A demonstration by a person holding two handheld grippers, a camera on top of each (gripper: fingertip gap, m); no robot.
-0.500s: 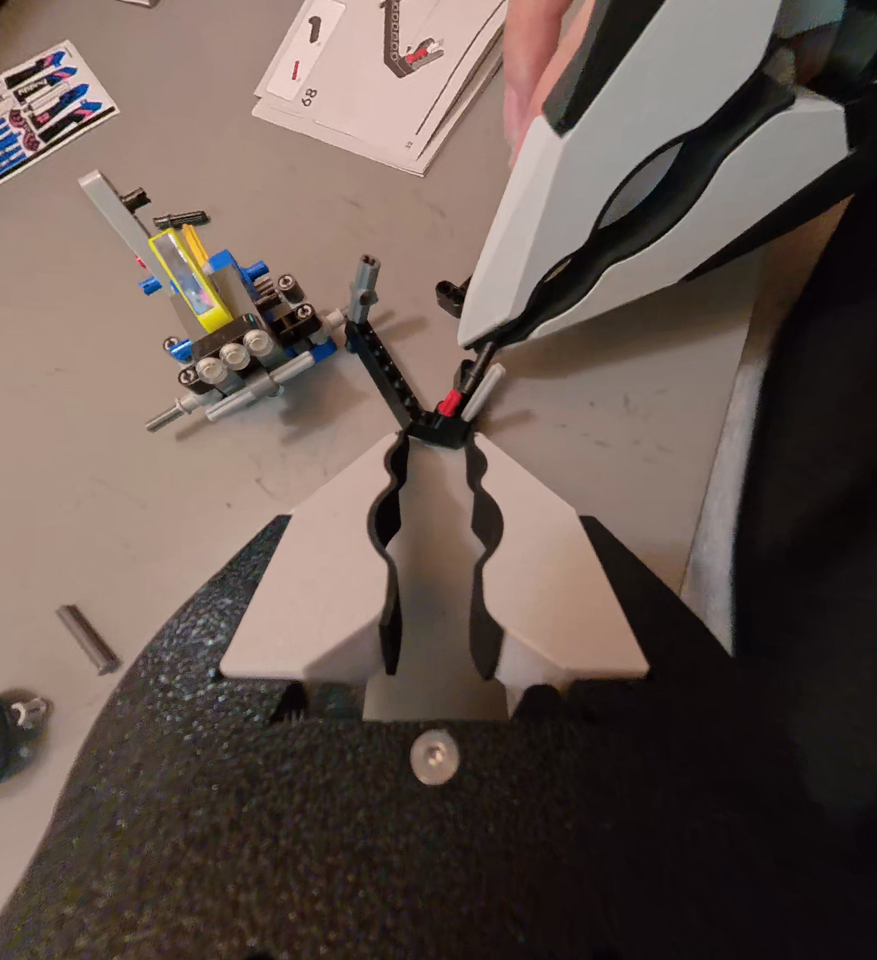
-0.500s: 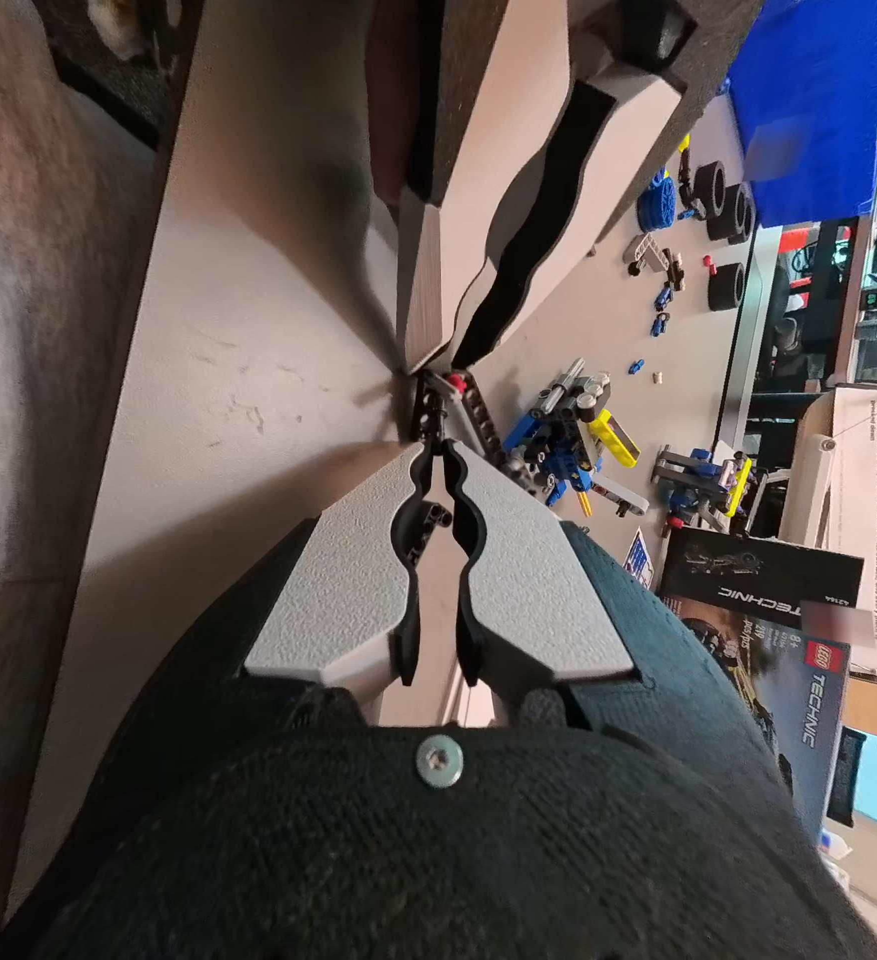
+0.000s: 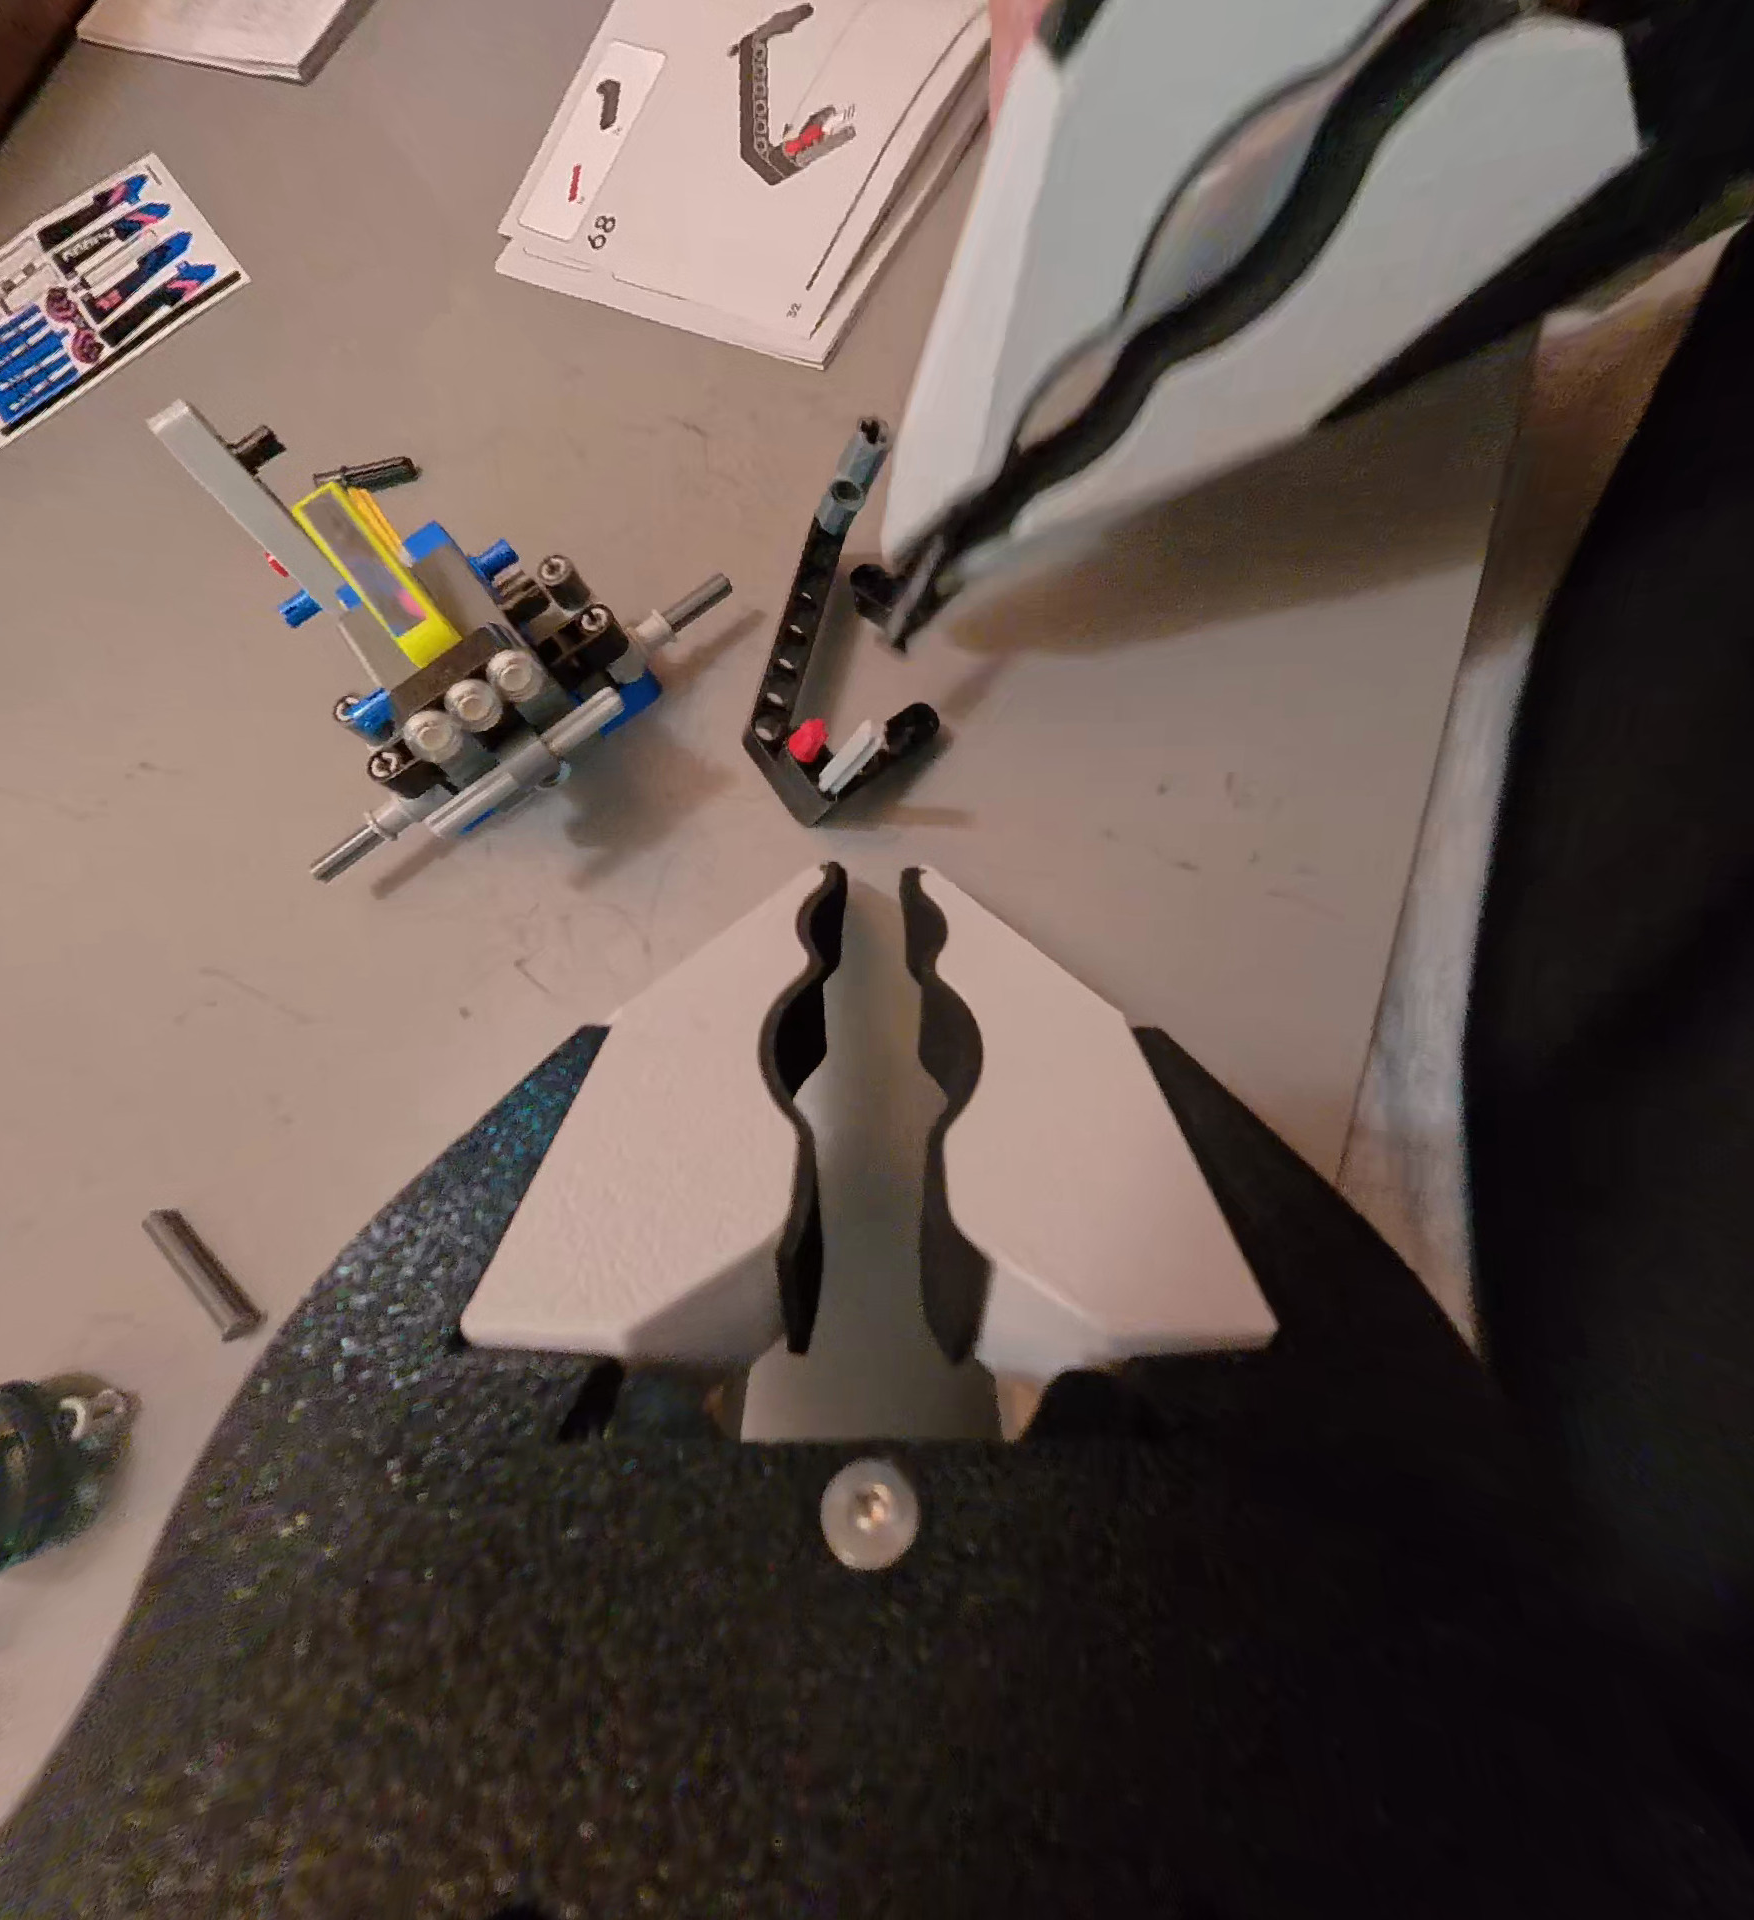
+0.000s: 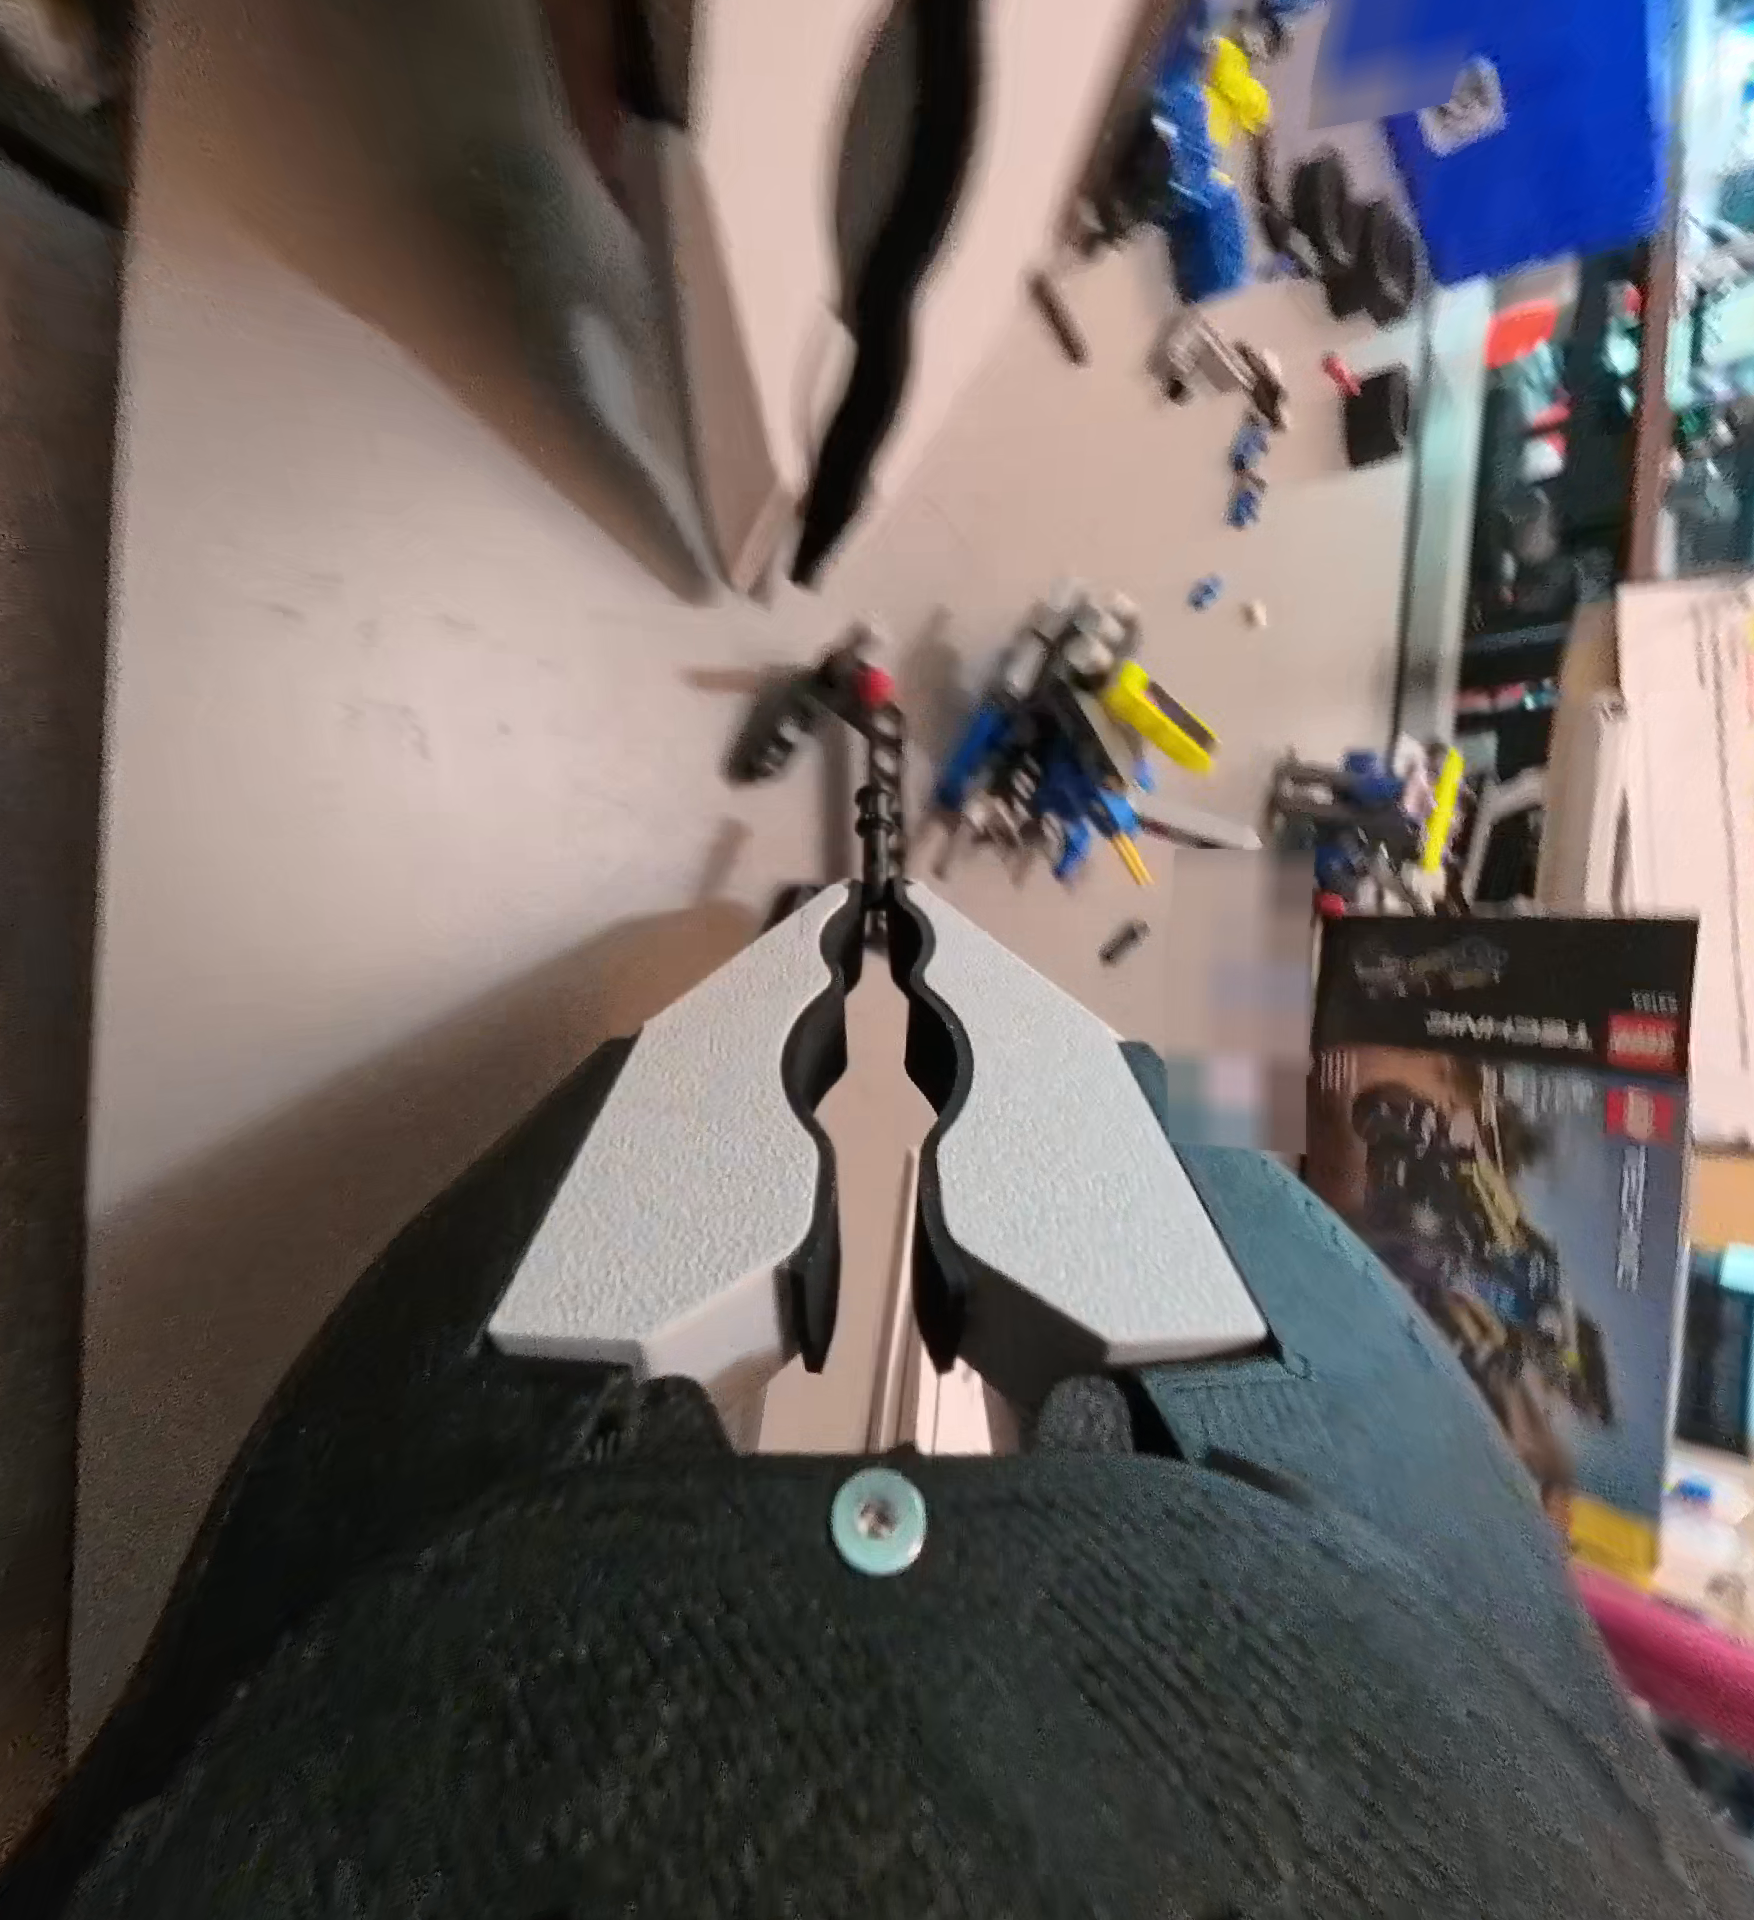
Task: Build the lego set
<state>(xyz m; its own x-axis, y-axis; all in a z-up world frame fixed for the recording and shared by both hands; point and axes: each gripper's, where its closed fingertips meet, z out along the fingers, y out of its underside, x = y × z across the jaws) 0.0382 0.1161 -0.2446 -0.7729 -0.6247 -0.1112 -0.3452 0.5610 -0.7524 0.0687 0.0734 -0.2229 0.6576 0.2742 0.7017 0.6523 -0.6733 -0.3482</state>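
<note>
Grey counter [image 3: 177, 1039], toy-brick parts scattered. Left gripper [image 3: 865, 878] jaws narrowly apart, bare, near black angled beam [image 3: 800, 675] lying on counter. Right gripper [image 4: 878, 894] jaws pinching small black pin [image 4: 875, 831] above beam. Blue-yellow brick assembly [image 3: 457, 644] beside.

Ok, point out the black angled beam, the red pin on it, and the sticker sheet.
black angled beam [image 3: 792, 665], left wrist view, long arm.
red pin [image 3: 806, 741], left wrist view, its head.
sticker sheet [image 3: 83, 296], left wrist view, centre.
</note>
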